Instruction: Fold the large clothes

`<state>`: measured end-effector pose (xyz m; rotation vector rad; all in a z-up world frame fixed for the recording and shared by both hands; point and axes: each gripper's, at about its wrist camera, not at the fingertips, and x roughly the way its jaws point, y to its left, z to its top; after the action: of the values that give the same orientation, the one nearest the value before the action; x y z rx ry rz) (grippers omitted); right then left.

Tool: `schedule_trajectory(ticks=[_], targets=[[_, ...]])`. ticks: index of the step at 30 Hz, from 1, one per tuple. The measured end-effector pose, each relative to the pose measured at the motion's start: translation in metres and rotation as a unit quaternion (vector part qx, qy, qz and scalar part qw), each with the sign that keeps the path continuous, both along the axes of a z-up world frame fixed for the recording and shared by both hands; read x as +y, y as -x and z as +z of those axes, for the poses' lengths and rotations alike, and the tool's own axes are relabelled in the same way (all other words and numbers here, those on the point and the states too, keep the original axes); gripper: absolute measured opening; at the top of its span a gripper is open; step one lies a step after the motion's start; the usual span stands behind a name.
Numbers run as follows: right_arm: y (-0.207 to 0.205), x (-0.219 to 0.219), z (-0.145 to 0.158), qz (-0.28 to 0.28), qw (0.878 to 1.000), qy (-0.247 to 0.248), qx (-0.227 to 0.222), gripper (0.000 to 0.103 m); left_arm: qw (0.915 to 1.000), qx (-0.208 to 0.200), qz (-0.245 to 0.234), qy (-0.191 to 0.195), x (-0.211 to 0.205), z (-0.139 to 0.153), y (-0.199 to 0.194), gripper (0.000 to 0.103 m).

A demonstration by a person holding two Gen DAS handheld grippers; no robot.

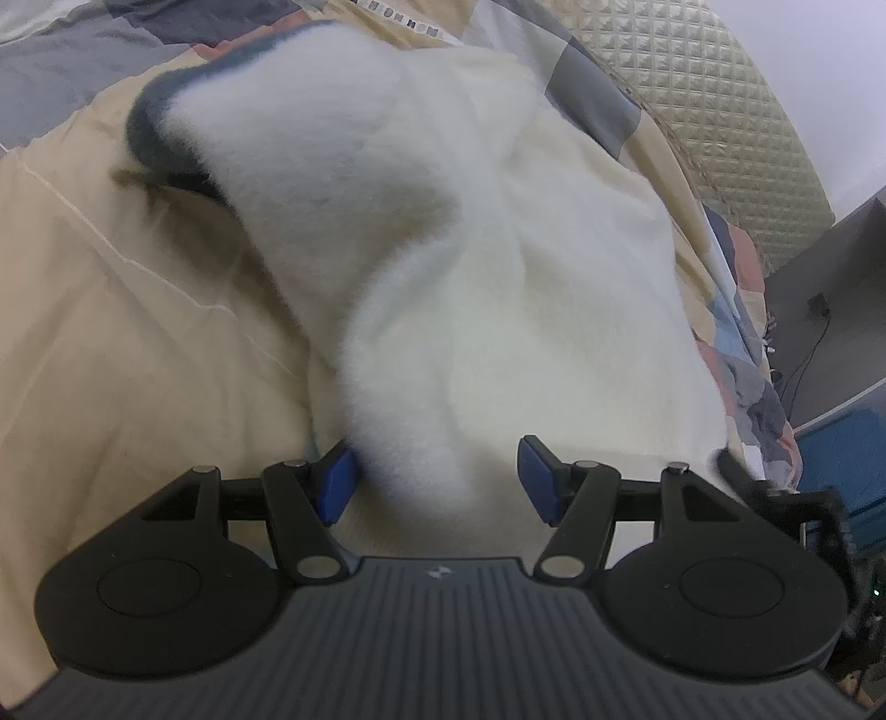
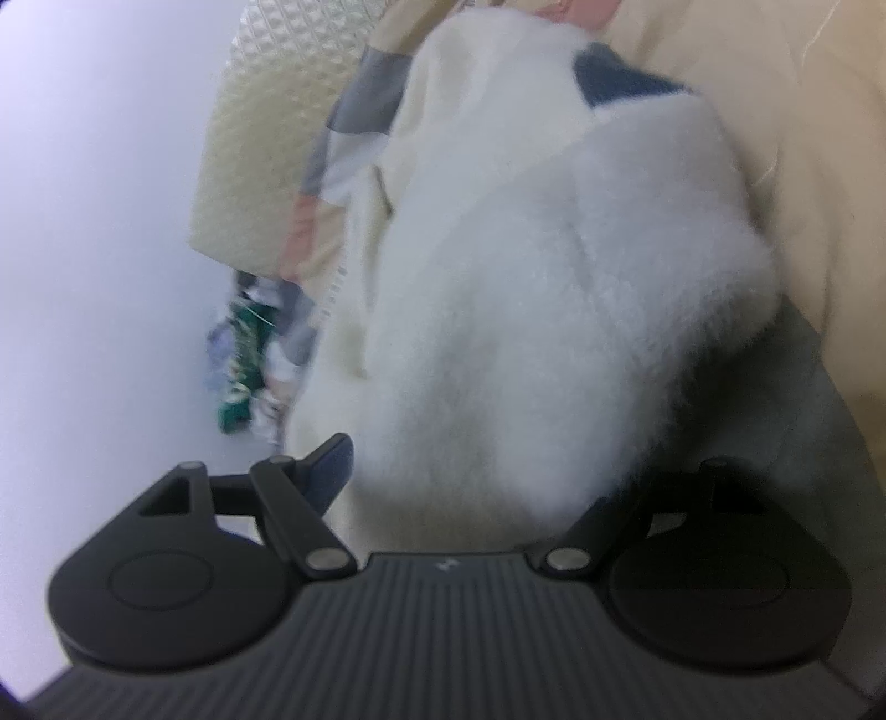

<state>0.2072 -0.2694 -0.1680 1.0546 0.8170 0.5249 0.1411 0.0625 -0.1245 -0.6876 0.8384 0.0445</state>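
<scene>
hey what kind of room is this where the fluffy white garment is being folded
Most likely a bedroom. The fluffy white garment lies on a bed with a cream sheet, a patchwork duvet and a quilted padded headboard against the wall.

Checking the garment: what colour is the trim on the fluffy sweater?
Dark blue trim on the white sweater; clearest in the left wrist view.

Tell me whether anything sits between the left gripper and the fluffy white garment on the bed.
Nothing visible does. In the left wrist view a thick fold of the fluffy white garment already lies between the left gripper's blue pads, with a gap on the right side. Around the garment only the beige bedcover shows.
</scene>
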Motion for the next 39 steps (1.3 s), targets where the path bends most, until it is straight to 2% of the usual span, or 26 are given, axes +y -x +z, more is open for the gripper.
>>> schedule_trajectory(ticks=[5, 9, 13, 18, 24, 26, 28, 30, 33, 36, 37, 38, 39], targets=[[0.014, -0.018, 0.023, -0.020, 0.997, -0.063, -0.031, 0.081, 0.9999, -0.001, 0.004, 0.009, 0.003, 0.000, 0.000, 0.067], [0.025, -0.029, 0.038, -0.031, 0.994, -0.088, -0.050, 0.081, 0.9997, -0.002, 0.010, 0.024, 0.008, -0.001, 0.001, 0.067], [0.035, -0.040, 0.041, -0.052, 0.995, -0.067, -0.048, 0.081, 0.9990, -0.005, 0.021, 0.039, 0.012, 0.001, 0.006, 0.067], [0.032, -0.033, 0.027, -0.064, 0.998, -0.010, -0.005, 0.081, 0.9963, -0.005, 0.050, 0.070, 0.026, 0.005, 0.018, 0.067], [0.020, 0.002, 0.002, -0.008, 0.998, 0.051, 0.023, 0.080, 0.9942, 0.000, 0.072, 0.080, 0.036, 0.000, 0.014, 0.068], [0.016, 0.009, 0.000, 0.005, 0.997, 0.076, 0.014, 0.074, 0.9943, -0.005, 0.070, 0.080, 0.036, -0.002, 0.008, 0.068], [0.010, 0.010, 0.001, -0.004, 0.995, 0.105, 0.002, 0.063, 0.9948, -0.009, 0.075, 0.068, 0.037, -0.002, 0.001, 0.068], [0.004, 0.002, 0.003, -0.010, 0.993, 0.117, -0.005, 0.062, 0.9949, -0.025, 0.074, 0.064, 0.043, 0.003, -0.004, 0.067], [-0.002, -0.021, 0.005, -0.039, 0.993, 0.106, -0.017, 0.058, 0.9931, -0.049, 0.028, 0.103, 0.047, 0.005, -0.016, 0.067], [-0.005, -0.021, -0.004, -0.014, 0.997, 0.073, -0.007, 0.053, 0.9956, -0.034, -0.003, 0.087, 0.037, 0.001, -0.024, 0.063], [-0.006, -0.015, -0.006, 0.000, 0.997, 0.078, -0.007, 0.046, 0.9971, -0.031, -0.007, 0.069, 0.031, 0.001, -0.026, 0.057], [-0.005, -0.009, -0.006, 0.012, 0.995, 0.096, -0.009, 0.041, 0.9980, -0.029, -0.010, 0.055, 0.029, 0.002, -0.027, 0.044], [-0.004, -0.003, -0.005, 0.023, 0.993, 0.117, -0.013, 0.030, 0.9987, -0.026, -0.012, 0.042, 0.026, 0.003, -0.028, 0.035]])
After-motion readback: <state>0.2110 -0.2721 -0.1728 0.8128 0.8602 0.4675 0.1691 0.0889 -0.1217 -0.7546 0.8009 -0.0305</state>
